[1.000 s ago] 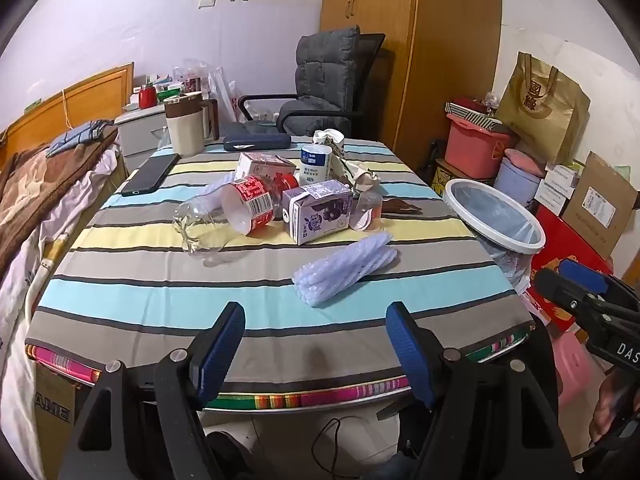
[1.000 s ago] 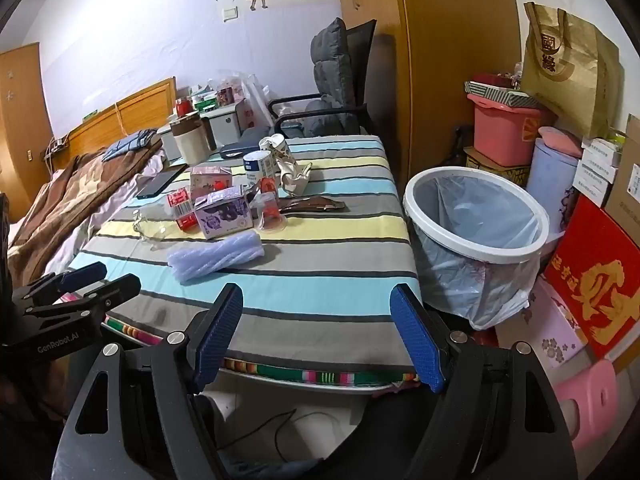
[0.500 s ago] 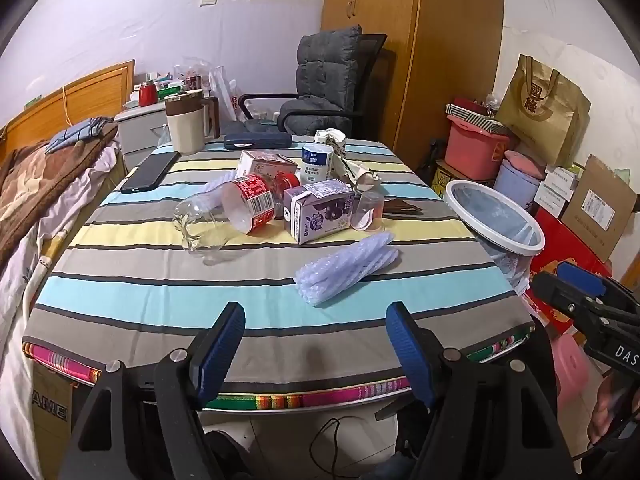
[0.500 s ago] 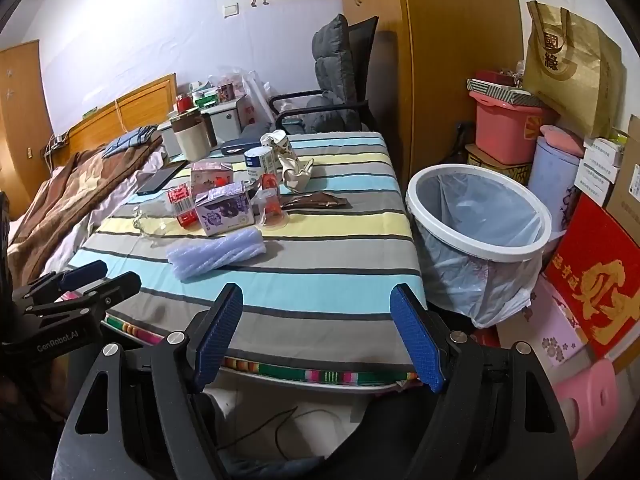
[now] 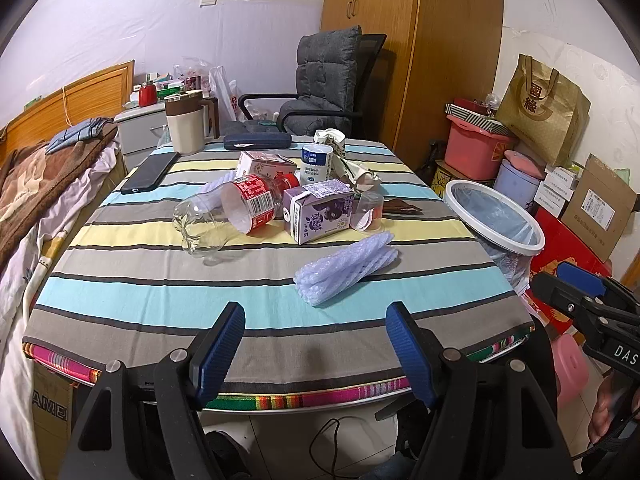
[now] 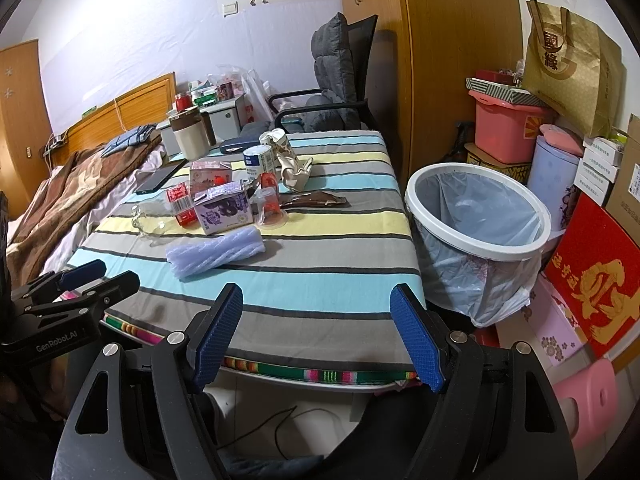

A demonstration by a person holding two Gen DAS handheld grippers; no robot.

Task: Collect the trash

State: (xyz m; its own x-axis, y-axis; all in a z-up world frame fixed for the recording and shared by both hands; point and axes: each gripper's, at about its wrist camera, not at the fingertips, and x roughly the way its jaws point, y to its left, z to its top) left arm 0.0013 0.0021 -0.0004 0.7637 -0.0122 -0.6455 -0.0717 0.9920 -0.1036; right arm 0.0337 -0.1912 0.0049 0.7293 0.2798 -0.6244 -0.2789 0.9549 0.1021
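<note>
Both grippers hang short of the near edge of the table, which wears a striped cloth. The left gripper fills the bottom of the left wrist view with its blue-padded fingers wide apart and nothing between them. The right gripper sits the same way at the bottom of the right wrist view, fingers spread and empty.

The trash is heaped at the middle of the table. Nearest the grippers lies a roll of pale lilac foam netting, flat on the cloth just right of centre in the left view; its long axis runs diagonally, the near end toward lower left and the far end toward upper right. Behind it a clear plastic bottle with a red label lies on its side, base toward the lower left, neck toward the upper right. Just to its right is a purple drink carton, with a clear plastic cup tipped over just beside that. Farther back are a pink carton, a small white-and-blue can standing upright, and crumpled paper cups.

A white-rimmed trash bin lined with a bag stands off the table's right edge, mouth tilted toward the camera.
</note>
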